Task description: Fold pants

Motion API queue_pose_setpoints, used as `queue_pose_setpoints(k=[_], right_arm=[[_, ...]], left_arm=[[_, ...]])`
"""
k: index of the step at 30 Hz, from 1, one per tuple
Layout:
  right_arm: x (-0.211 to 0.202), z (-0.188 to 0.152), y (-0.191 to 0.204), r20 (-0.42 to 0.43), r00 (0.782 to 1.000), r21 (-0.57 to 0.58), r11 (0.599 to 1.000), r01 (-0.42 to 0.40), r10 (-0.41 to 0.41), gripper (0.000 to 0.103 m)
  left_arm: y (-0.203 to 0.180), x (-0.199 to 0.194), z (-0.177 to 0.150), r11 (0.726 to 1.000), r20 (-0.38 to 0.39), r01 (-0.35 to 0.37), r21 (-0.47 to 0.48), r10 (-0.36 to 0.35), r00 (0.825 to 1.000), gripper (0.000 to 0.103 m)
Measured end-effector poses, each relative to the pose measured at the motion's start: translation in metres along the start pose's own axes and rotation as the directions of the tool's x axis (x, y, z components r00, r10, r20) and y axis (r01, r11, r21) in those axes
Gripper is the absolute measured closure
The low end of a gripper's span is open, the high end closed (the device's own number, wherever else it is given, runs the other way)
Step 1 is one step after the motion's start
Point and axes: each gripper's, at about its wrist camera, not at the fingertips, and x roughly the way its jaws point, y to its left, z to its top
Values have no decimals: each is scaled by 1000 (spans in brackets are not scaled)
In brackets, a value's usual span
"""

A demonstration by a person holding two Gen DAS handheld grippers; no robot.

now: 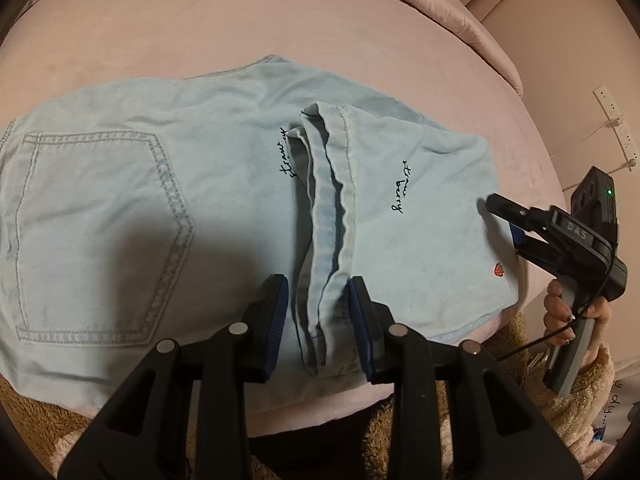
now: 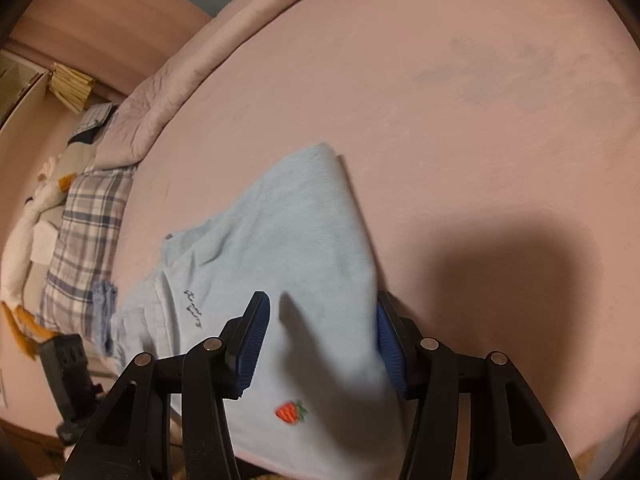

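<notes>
Light blue jeans [image 1: 224, 184] lie folded on the pink bed, back pocket [image 1: 96, 232] at the left, with the leg ends laid over the seat. My left gripper [image 1: 318, 292] is open and straddles the doubled leg hems [image 1: 328, 216] at the near edge; the right pad touches the cloth, the left pad stands clear. My right gripper [image 1: 504, 224], held by a hand [image 1: 560, 308], hovers at the right fold. In the right wrist view, the right gripper [image 2: 320, 308] is open wide over that folded edge of the jeans [image 2: 288, 232], near the strawberry patch [image 2: 291, 412], gripping nothing.
The pink sheet [image 1: 280, 12] stretches beyond the jeans to a rolled quilt [image 2: 136, 120] at the far edge. A plaid pillow [image 2: 88, 232] and a white plush goose [image 2: 24, 240] lie at the bedside. A wall socket strip [image 1: 616, 120] is at the right. A brown fleecy sleeve [image 1: 576, 396] is close below.
</notes>
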Motion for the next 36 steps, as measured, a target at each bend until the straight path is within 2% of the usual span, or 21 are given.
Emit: queue_pose_setpoints(k=[1,2,3,5,9,13,17,20,24,28,31,36], right_arm=[[2,0,4,8,1000,-10,1000,11,-11,49],[2,0,7,13,1000,-19,999,26,-25,60],[2,-1,10,21,998,-28,998,55,-54,76],[1,-2,11,26,998,-34,998,62,-61,92],[-14,-4,18,99,993,-52,996,77,-72,95],[-35,0,29,168,985,-53,997,48,-38,96],[-44,1,48,221,970,-122,984,130,-100,96],[-48,5,46,248,959,-122,978,168,-134,96],[-33,8,41,229,955,-112,969,221,-191,96],[2,10,27,159,945,-88,949,301,-285,96],[17,10,17,135,946,-65,950,305,-295,97],[17,10,21,134,942,-80,944,320,-308,94]], left_arm=[[0,0,0,1000,2,0,0,0,1000,73],[-1,0,0,1000,3,-1,1,1,1000,74],[-1,0,0,1000,5,-3,5,3,1000,74],[-3,0,0,1000,8,-11,14,10,1000,74],[-9,0,1,999,14,-24,26,23,1000,74],[-18,1,2,999,21,-25,37,24,999,74],[-23,3,5,999,16,11,40,-12,1000,74],[-27,7,5,998,12,26,49,-26,1000,74],[-30,10,4,998,11,7,61,-8,1000,74],[-27,9,2,998,10,19,53,-20,1000,73],[-25,7,0,999,10,24,47,-25,1000,72],[-22,3,-6,999,12,22,41,-23,1000,72]])
